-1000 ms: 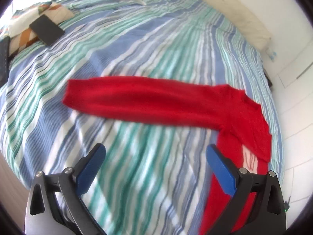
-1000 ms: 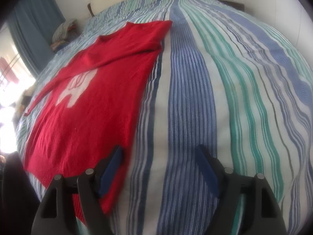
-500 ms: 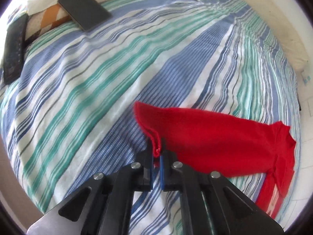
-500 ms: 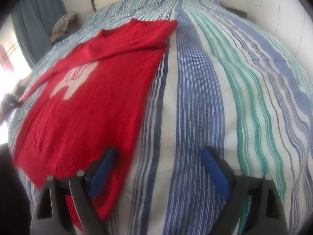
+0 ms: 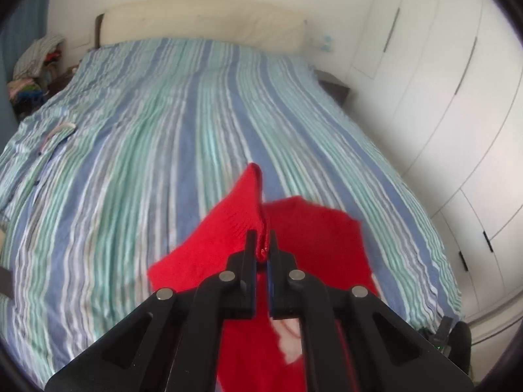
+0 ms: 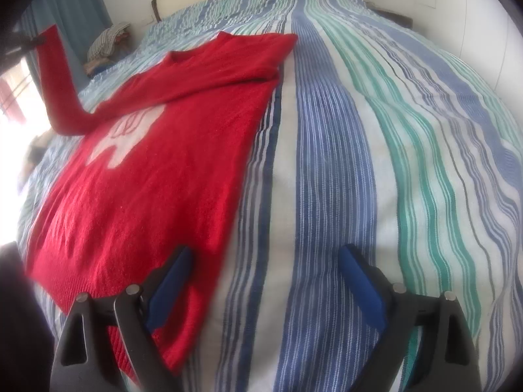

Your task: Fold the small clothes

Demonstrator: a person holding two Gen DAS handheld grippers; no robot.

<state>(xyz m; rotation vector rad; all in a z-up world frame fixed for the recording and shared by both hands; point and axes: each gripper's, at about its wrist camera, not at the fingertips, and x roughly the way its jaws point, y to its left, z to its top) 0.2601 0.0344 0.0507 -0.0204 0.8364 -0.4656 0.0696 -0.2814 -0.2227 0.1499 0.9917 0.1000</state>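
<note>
**Left wrist view: sleeve cuff pinched and raised above the bed**

Nearest the lens, the left gripper [image 5: 262, 251] has its jaws clenched on the cuff of the red sweater's sleeve [image 5: 243, 210], which rises from the jaws in a peak above the rest of the garment. Beyond it the red sweater [image 5: 313, 228] lies on the striped bedspread [image 5: 163, 137], near the foot of the bed. Farther off are the pale headboard [image 5: 202, 24], a heap of clothes [image 5: 36, 62] at the far left corner, and white wardrobe doors [image 5: 451, 75] along the right.

From the right wrist camera, the right gripper [image 6: 266, 282] hangs with its blue pads spread wide, grasping nothing, its left pad over the sweater's lower edge. The sweater body [image 6: 157, 170] lies flat, its white motif [image 6: 126, 134] facing up, one sleeve folded across the chest. The other sleeve [image 6: 57, 78] stands lifted off the bed at far left.
</note>
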